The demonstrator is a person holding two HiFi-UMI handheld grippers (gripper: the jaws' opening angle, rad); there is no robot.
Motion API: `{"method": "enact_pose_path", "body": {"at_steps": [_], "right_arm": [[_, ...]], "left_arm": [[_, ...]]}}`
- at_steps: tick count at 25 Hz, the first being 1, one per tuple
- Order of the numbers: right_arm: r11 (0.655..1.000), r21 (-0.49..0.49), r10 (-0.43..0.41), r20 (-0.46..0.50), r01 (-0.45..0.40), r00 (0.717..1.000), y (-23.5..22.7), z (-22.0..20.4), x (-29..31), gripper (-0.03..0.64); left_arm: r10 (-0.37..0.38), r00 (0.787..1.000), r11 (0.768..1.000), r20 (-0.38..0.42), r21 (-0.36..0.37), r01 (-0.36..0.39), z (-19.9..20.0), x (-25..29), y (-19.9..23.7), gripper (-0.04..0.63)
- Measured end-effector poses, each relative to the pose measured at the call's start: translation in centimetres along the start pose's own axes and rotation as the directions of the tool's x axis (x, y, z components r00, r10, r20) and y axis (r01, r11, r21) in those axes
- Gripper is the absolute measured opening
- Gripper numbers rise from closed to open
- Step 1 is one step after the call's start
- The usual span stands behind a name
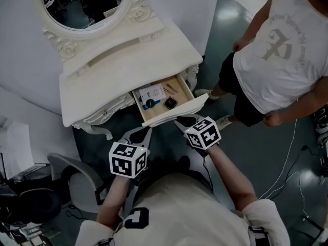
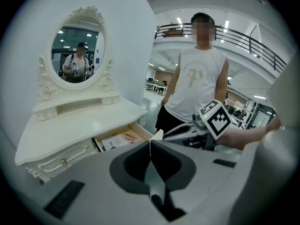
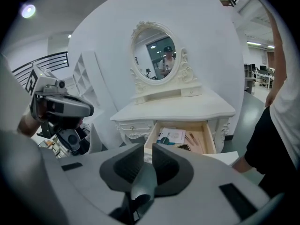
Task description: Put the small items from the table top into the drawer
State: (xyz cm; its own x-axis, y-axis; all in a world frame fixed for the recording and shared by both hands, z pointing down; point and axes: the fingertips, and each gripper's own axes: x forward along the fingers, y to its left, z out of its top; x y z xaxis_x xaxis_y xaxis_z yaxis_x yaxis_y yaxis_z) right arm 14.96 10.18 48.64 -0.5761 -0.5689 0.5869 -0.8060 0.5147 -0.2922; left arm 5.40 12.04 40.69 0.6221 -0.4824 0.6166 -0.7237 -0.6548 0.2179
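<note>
Surface (image 1: 128, 68) looks bare; booklet (image 1: 152, 93) and watch (image 1: 169, 103) lie in the open drawer (image 1: 174, 115). Its front is just ahead of both grippers, with right gripper (image 1: 185, 121) nearer. Left gripper (image 1: 139, 135) fingers closed together, empty; right fingers slightly parted, empty.

Plain white wall (image 1: 174, 4) behind an ornate white dressing table (image 1: 102, 81) with oval mirror (image 1: 84, 4); dark grey-green floor (image 1: 230, 29), glossy; grey chair (image 1: 77, 182) near the table; ceiling strip lights (image 2: 179, 20) and a railed balcony (image 2: 243, 36) in the hall beyond
</note>
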Motion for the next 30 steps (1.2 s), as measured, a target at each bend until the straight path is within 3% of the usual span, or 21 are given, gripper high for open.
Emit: {"method": "enact_pose_path", "body": {"at_steps": [11, 19, 24, 30], "right_arm": [[0.984, 0.134, -0.119, 0.026, 0.114, 0.993, 4.3, 0.2, 2.3, 0.071], [0.959, 0.215, -0.198, 0.027, 0.187, 0.98, 5.5, -1.8, 0.5, 0.071], [0.952, 0.246, -0.195, 0.039, 0.18, 0.98, 5.1, -3.6, -1.7, 0.072], [0.966, 0.233, -0.13, 0.064, 0.112, 0.989, 4.3, -5.2, -4.8, 0.072]], "left_arm": [[-0.145, 0.989, 0.988, -0.001, 0.048, 0.145, -1.3, -2.5, 4.2, 0.057], [-0.255, 0.965, 0.959, -0.063, 0.112, 0.26, -2.1, -1.6, 2.4, 0.057], [-0.249, 0.967, 0.959, -0.054, 0.125, 0.254, -1.9, -1.3, -0.1, 0.057], [-0.196, 0.98, 0.972, -0.028, 0.127, 0.198, -1.7, -1.1, -4.4, 0.057]]}}
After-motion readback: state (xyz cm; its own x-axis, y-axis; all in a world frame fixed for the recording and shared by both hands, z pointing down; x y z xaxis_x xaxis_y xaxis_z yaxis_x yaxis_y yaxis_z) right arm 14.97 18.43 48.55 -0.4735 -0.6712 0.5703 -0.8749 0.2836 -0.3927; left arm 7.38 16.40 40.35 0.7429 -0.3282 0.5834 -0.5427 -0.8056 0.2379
